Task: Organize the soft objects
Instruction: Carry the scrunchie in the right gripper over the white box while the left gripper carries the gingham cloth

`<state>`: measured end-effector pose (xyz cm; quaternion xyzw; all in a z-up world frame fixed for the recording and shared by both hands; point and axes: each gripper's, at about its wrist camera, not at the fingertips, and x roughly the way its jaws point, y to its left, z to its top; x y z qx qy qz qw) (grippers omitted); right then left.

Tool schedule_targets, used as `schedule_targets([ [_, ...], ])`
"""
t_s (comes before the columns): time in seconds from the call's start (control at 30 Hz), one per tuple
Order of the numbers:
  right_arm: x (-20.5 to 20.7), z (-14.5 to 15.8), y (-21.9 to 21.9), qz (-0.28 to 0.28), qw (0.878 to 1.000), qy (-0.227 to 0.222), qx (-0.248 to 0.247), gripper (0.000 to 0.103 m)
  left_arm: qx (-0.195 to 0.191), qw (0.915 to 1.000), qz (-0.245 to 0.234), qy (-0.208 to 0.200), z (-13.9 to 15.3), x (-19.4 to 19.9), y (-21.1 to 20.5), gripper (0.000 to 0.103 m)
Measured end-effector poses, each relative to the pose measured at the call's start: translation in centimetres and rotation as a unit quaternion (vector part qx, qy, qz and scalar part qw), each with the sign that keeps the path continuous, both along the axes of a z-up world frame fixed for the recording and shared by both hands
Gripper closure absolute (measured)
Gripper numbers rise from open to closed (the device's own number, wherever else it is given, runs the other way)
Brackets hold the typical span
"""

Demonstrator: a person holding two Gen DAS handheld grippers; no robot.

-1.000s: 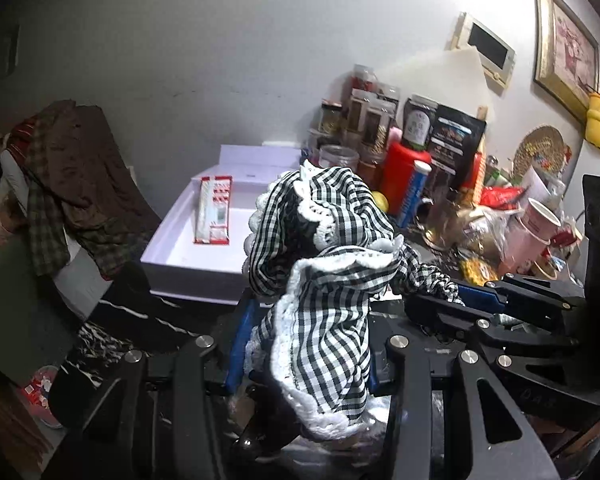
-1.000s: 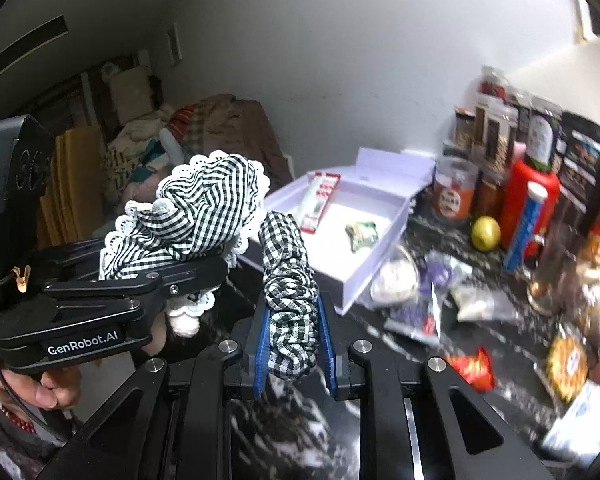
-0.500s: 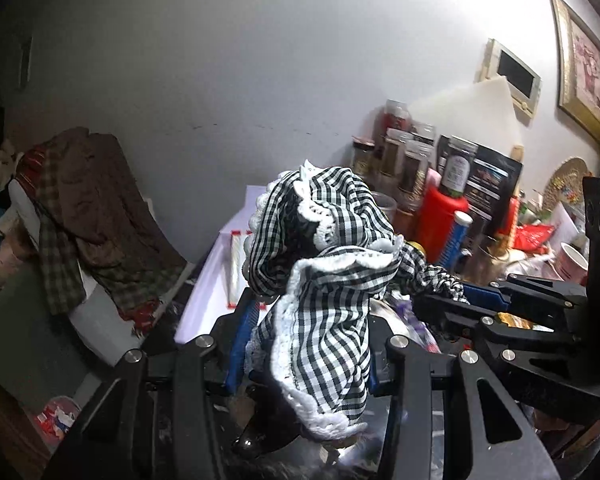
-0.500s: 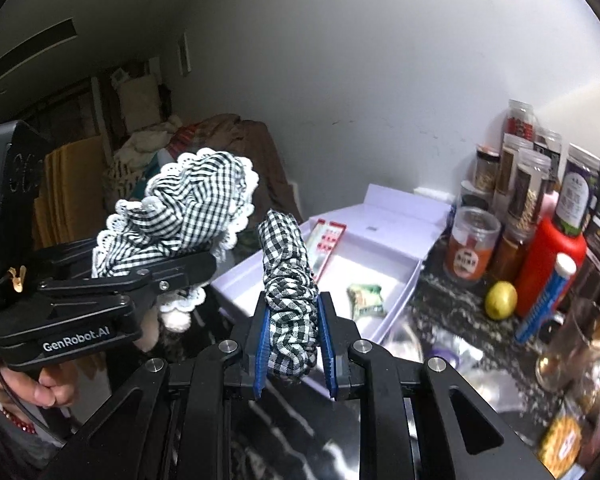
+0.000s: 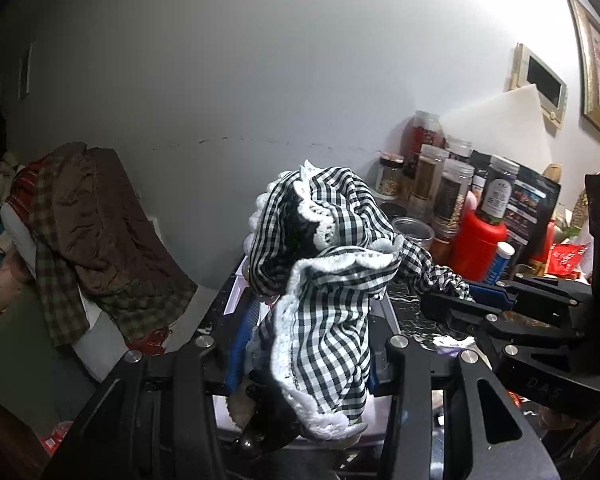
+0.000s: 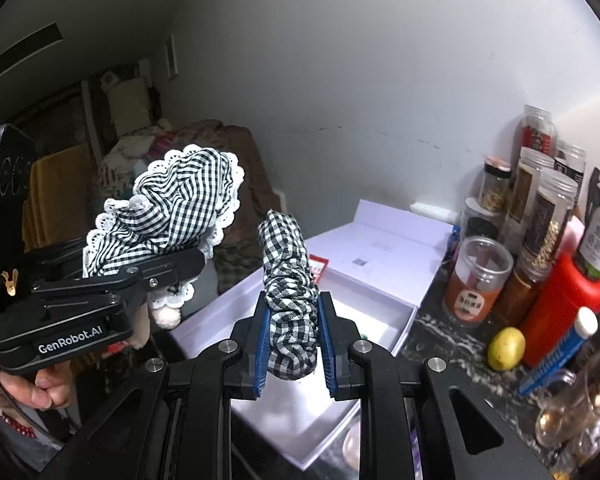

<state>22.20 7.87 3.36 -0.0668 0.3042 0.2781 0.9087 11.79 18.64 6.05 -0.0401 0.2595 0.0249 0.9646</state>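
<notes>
Black two-finger grippers, blue pads

The left gripper (image 6: 172,268) bore white "GenRobot.AI" lettering; silver screws studded the right gripper (image 6: 294,344); bare hand (image 6: 40,384) lower left.

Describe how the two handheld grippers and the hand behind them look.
Both the left gripper and the right gripper are matte black plastic with silver screws and blue ribbed pads. The left carries white "GenRobot.AI" lettering. A bare hand with a red bead bracelet grips it.

One brand name reads cleanly; the rest is faint.
On your left tool (image 6: 168,276), seen from your right wrist, white lettering on the black body says "GenRobot.AI". From your left wrist, your right tool (image 5: 452,304) carries embossed letters, possibly "DAS". The jar (image 6: 476,280) labels are too small to read.
</notes>
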Motion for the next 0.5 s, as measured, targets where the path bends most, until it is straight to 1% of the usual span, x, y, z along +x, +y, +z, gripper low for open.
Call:
schedule_targets([
  [0.3,3.8,-2.0,0.3,-0.018,1.0,0.018,-0.012,0.081,-0.003,0.9992,-0.003,0.039,-2.5,4.9,1.3,0.059],
  [0.5,6.1,-3.8,0.4,-0.028,0.999,0.032,-0.022,0.081,0.002,0.998,0.004,0.062,-4.4,7.3,2.0,0.059],
])
